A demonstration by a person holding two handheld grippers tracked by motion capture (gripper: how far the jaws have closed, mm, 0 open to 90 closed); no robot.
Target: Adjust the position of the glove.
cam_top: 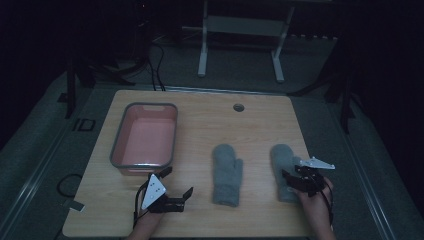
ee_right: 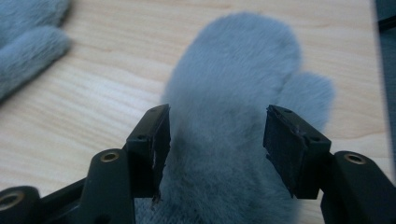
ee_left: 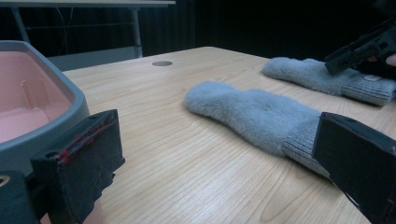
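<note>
A grey fuzzy mitten (cam_top: 285,170) lies flat on the wooden table at the lower right of the high view, its rounded tip pointing up the frame, its thumb on the right side and its ribbed cuff toward the bottom edge. A matching grey mitten (cam_top: 226,174) lies just left of it, near the lower centre, thumb also to the right.
</note>
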